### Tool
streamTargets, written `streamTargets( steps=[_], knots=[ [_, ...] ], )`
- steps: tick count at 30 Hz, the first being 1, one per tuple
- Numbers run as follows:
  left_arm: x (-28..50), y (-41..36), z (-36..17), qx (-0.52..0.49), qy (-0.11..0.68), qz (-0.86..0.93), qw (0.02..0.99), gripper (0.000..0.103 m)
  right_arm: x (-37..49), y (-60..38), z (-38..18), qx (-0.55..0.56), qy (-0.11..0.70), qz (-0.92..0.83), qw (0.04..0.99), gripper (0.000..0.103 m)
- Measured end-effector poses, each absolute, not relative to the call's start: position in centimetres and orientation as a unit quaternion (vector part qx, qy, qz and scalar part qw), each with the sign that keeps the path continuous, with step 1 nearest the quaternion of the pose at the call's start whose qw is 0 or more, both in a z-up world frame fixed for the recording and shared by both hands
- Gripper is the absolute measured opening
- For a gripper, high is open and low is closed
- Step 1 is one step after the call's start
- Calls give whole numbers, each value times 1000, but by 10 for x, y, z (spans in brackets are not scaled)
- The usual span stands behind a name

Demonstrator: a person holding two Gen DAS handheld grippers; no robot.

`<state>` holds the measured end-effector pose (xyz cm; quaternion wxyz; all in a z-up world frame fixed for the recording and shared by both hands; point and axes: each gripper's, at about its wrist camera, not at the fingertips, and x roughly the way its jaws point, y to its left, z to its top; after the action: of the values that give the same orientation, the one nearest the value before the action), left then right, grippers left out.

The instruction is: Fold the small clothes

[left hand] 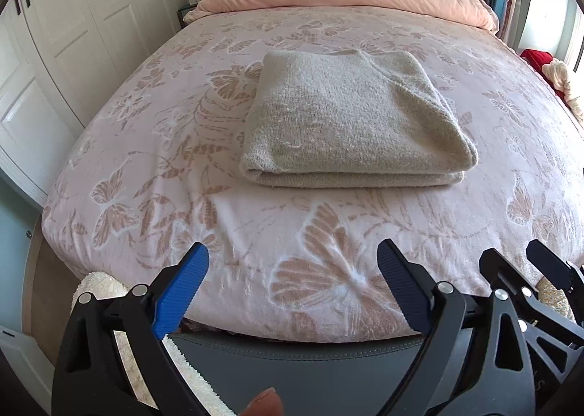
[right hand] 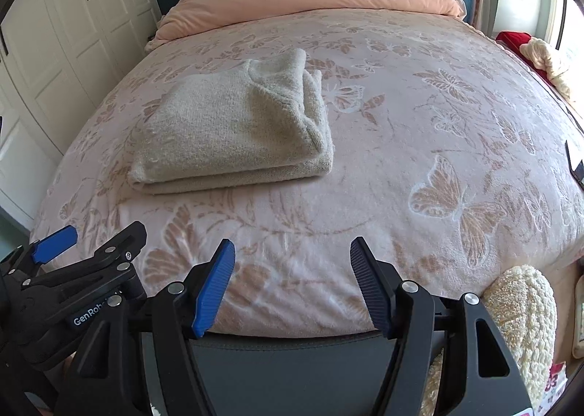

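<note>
In the left wrist view, the nearest thing is the left hand-held gripper [left hand: 292, 262]. Its two blue fingers stand wide apart with nothing between them, so it has let go. It hangs over the near edge of the bed [left hand: 109, 146]. The tip of the right hand-held gripper [left hand: 518, 259] peeks in beside it. The sweater [left hand: 350, 116] lies folded in the middle of the bed, a bit toward the left side, well apart from both grippers. There is one sweater here, folded into a flat, thick square.

In the right wrist view, the right hand-held gripper is nearest, also over the near edge. Its fingers are parted and empty too. The left hand-held gripper shows at the left, just beside it. The same one sweater lies toward the left side of the bed.

The sweater looks soft, fuzzy and light. It would likely flop and bend if lifted by one corner. I think it is best to pinch the thick folded edge nearest the grippers, one gripper near each end, so the layers stay together.
</note>
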<state>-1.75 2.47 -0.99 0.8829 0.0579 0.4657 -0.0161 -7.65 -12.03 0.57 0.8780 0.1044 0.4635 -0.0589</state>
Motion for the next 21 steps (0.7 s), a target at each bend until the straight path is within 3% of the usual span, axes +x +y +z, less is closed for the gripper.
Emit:
streamTargets(
  steps=[21],
  knots=[
    [-24,31,-1,66,448,-3,892,91,-80,-113,15,99,454,-58,883,64]
  ],
)
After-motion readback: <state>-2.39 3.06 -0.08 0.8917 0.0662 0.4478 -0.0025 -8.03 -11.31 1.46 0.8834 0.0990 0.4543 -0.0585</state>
